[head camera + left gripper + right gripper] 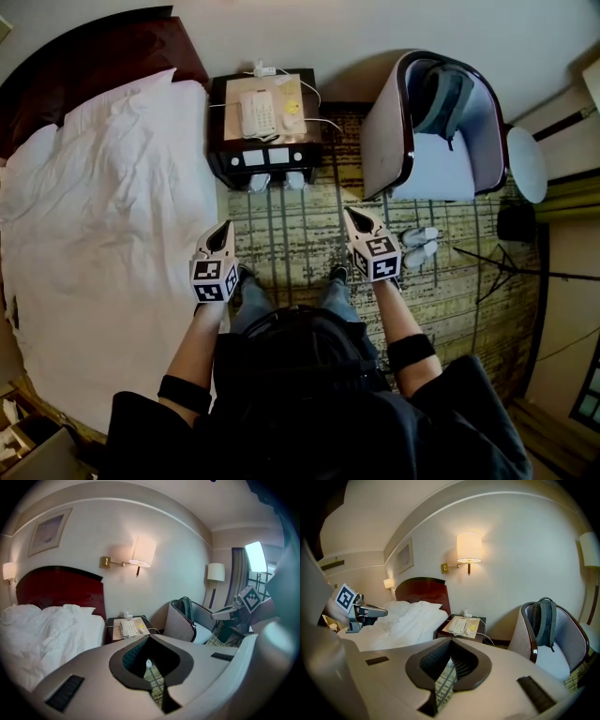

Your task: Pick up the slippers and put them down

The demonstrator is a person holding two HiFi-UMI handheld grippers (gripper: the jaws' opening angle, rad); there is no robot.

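Head view: left gripper (223, 234) and right gripper (354, 217) clenched on nothing above the carpet (286, 246), white slippers (419, 246) just right of the latter near the armchair (384, 131), another pair (277, 180) under the nightstand (218, 141); left gripper view: closed tips toward nightstand; right gripper view: likewise, bed (403, 620) at left.

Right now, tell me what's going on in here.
A person stands on the carpet between the bed and the armchair, holding the left gripper and right gripper out in front, both with jaws shut and empty. Nothing is picked up yet: one pair of slippers lies by the nightstand, a second pair beside the armchair.
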